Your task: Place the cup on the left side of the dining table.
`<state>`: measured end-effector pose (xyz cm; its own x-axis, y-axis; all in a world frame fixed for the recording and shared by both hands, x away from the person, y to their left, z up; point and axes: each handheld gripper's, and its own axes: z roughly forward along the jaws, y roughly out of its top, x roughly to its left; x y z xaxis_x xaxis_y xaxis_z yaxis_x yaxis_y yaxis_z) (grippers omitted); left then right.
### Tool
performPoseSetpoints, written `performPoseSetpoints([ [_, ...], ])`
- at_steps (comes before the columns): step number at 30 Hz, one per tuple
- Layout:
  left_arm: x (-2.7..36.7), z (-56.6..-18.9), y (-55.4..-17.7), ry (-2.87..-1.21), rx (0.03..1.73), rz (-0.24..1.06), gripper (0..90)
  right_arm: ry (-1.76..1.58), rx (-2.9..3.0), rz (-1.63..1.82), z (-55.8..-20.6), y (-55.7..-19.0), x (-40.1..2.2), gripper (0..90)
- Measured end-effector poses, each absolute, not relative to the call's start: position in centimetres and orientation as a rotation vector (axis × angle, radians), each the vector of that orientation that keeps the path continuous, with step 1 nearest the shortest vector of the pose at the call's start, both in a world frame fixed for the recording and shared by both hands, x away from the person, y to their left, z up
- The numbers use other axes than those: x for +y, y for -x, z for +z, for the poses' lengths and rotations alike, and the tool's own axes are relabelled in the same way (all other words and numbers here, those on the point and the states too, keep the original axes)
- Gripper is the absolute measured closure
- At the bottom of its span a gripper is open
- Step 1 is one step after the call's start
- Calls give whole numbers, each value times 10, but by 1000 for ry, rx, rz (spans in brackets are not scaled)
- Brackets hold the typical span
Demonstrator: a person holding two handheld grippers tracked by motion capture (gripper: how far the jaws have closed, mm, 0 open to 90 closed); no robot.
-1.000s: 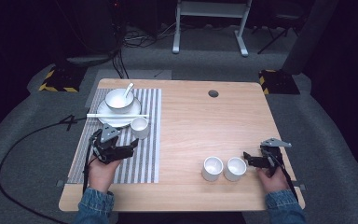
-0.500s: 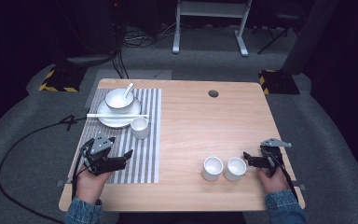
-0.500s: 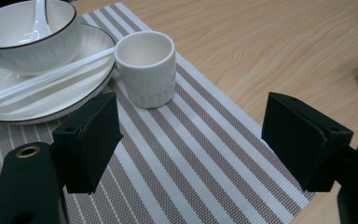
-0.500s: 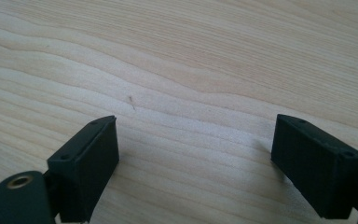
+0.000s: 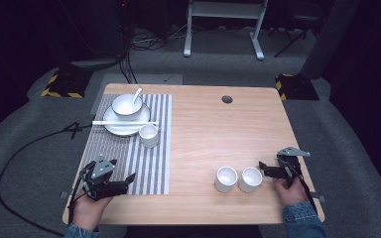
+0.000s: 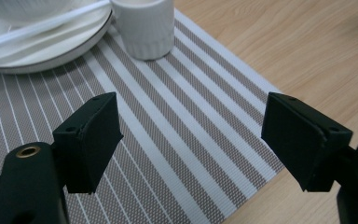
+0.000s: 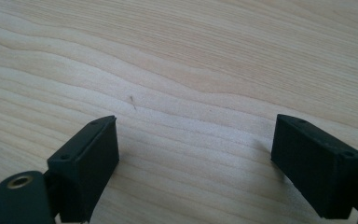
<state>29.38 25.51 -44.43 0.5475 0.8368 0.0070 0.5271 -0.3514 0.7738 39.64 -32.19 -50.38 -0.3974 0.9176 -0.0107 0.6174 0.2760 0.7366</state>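
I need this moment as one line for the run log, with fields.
left gripper: open, empty, over striped mat | right gripper: open, empty, beside two white cups | plate: bowl, spoon, chopsticks

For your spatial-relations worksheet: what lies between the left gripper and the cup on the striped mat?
In the left gripper view, bare striped mat lies between the open left gripper and the cup.

Dark studio: lone table [image 5: 203, 129], floor cables [image 5: 25, 148].
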Motion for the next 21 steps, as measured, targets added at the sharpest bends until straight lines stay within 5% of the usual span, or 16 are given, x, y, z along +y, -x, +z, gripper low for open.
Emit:
performPoseSetpoints([
  [21,263,-490,-293,-2207,1169,437,203,-1381,2114,920,-504,-396,-322,150],
])
